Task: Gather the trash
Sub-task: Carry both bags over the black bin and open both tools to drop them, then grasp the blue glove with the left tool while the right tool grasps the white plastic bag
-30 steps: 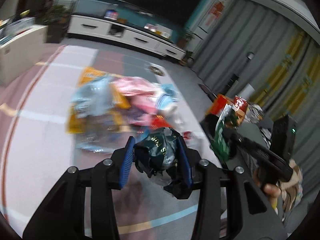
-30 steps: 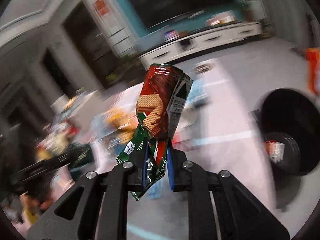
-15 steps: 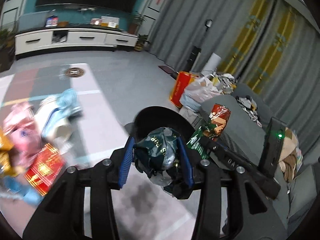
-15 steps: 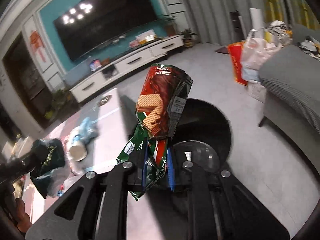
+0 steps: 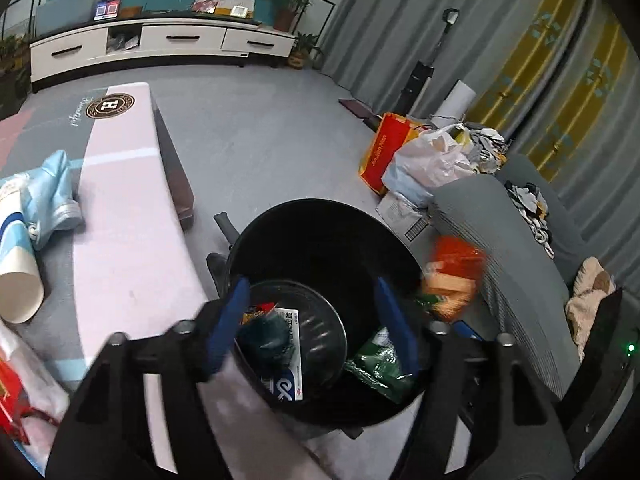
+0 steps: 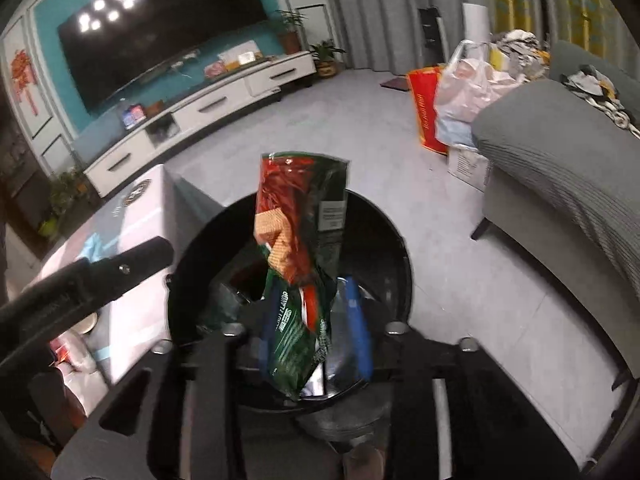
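trash sits on both sides of the black bin (image 5: 320,240): some already inside it, some left on the pink table (image 5: 128,240). the left gripper (image 5: 310,322) hangs over the bin's mouth; its jaws have just been opening and now stand wide with nothing pressed between the blue pads. a dark green bundle (image 5: 266,336) shows blurred just inside the left pad, below the fingers, over a white-and-blue carton (image 5: 288,364) in the bin; whether it is falling or lying there is hard to tell. the right gripper (image 6: 314,328) is also above the bin. its jaws have just been opening, and the wafer wrapper (image 6: 298,248) stands between the pads, smeared by motion; the pads no longer seem to press it, though its lower end hides the left one. in the left view the same wrapper is an orange-green blur at the bin's right rim. on the table a paper cup (image 5: 18,272) and a pale blue bag (image 5: 52,196) are cut by the frame edge. a grey sofa (image 6: 560,176) stands to the right.
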Demonstrator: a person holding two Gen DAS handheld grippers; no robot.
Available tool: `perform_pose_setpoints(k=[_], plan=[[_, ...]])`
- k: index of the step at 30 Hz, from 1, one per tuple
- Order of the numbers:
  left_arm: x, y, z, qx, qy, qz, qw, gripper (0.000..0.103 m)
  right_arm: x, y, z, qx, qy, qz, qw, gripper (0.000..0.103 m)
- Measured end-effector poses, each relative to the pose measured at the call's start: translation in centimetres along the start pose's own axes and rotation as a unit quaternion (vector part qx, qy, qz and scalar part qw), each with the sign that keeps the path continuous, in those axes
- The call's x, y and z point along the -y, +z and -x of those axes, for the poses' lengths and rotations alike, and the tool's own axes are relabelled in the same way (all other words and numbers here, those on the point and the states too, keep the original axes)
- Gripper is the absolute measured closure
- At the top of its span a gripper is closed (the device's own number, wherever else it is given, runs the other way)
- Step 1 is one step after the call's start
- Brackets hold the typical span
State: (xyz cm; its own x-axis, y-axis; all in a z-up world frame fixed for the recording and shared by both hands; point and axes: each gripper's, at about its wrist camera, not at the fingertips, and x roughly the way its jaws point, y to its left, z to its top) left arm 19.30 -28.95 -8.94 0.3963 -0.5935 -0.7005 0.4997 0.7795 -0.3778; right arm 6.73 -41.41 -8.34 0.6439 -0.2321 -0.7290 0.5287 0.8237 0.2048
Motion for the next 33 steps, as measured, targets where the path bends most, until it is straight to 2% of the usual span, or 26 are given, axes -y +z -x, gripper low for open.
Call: perform_pose_setpoints(k=[5,10,15,19,23,28,31,33], plan=[[-0.2,-0.6,0.7,0.006,-0.014,-0.008,0.9999,0.024,0.8,0.0,0.1,-0.007,0.007,-0.026,1.000,0.052],[-0.6,-1.9,4.1,0.030,-0.010,-0.031,0.9990,0.019,0.3,-0.1,0.6,-0.003,0.021,-0.026,0.999,0.049],[-1.5,-3.6,9.1,0.055,0.005,-0.052,0.9971,0.014,-1.8,-0.1,1.4,-0.006,0.078,-0.020,0.997,0.047],[-3.8,-4.9,13.5,0.072,0.014,-0.047,0.9962,0.013,-4.8,-0.7,2.1,-0.021,0.130,0.014,0.991,0.044],[-8.5,-5.8,18.6,0.095,0.025,-0.017,0.9950,0.011,-8.5,-2.2,3.4,-0.037,0.179,0.075,0.980,0.040],[-15.1,-7.7,23.2,0.129,0.075,0.034,0.9882,0.010,-13.1,-5.2,4.8,-0.051,0.218,0.165,0.961,0.039],[-19.6,-10.3,24.0,0.125,0.060,0.095,0.9858,0.010,-15.2,-6.9,4.9,-0.055,0.219,0.208,0.952,0.039],[-22.0,-11.0,23.6,0.106,0.046,0.142,0.9830,0.010,-16.3,-7.8,4.6,-0.060,0.217,0.226,0.948,0.039]])
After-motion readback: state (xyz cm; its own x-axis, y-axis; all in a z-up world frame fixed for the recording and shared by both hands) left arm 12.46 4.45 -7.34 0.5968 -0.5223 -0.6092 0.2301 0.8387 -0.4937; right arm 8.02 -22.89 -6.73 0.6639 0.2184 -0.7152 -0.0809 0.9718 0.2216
